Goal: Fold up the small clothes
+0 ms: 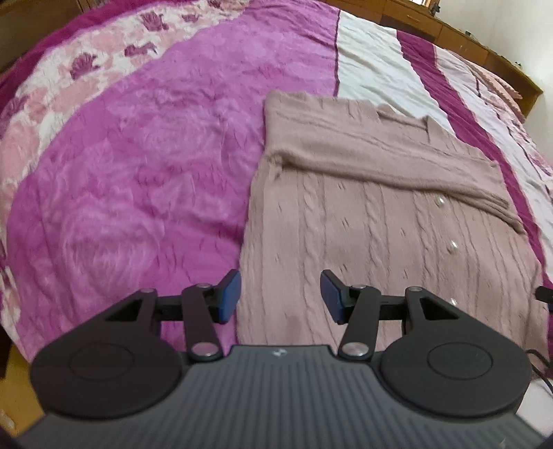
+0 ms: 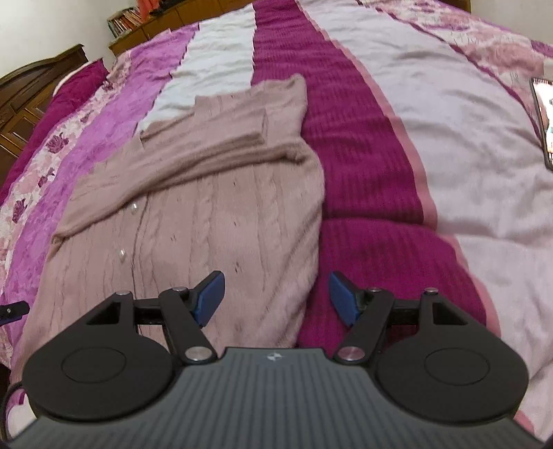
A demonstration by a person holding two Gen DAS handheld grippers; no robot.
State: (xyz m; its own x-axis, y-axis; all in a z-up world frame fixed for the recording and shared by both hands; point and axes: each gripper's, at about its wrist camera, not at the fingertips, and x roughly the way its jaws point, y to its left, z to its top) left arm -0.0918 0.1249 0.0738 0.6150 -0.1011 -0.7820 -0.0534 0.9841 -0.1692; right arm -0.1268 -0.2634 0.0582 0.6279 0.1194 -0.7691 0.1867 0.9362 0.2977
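Observation:
A dusty-pink cable-knit cardigan (image 1: 380, 214) with pearl buttons lies flat on the bed, both sleeves folded across its chest. It also shows in the right wrist view (image 2: 207, 207). My left gripper (image 1: 280, 297) is open and empty, hovering over the cardigan's lower left edge, its blue pads (image 1: 230, 297) apart. My right gripper (image 2: 276, 298) is open and empty over the cardigan's lower right edge, one pad over the knit, the other pad over the bedspread.
The bed is covered by a striped bedspread (image 1: 138, 172) in magenta, pink and white (image 2: 449, 155). A wooden headboard with shelves (image 1: 466, 31) runs along the far side. A phone-like dark object (image 2: 544, 117) lies on the bed at the right.

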